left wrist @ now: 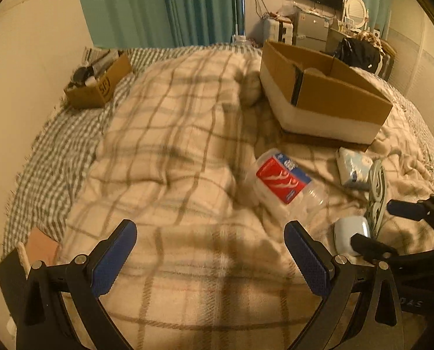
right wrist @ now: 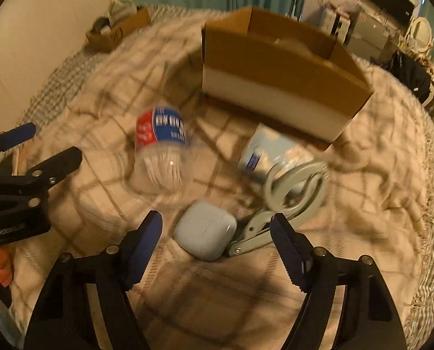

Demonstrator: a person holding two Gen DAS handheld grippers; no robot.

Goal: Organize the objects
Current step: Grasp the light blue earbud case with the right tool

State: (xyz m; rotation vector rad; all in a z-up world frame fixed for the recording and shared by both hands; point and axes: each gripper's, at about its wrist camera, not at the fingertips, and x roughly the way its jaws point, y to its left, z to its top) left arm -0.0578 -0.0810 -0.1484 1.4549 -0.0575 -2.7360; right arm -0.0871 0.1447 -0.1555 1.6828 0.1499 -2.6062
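On the plaid blanket lie a clear plastic bottle with a red and blue label, a pale blue earbud case, grey scissors and a light blue tissue pack. An open cardboard box stands behind them. My left gripper is open and empty, just short of the bottle. My right gripper is open, its fingers on either side of the earbud case without touching it. The bottle, the case, the scissors and the pack show in both views.
A smaller cardboard box with items stands at the bed's far left by the wall. Teal curtains hang behind the bed. A cluttered dresser with a TV is at the back right.
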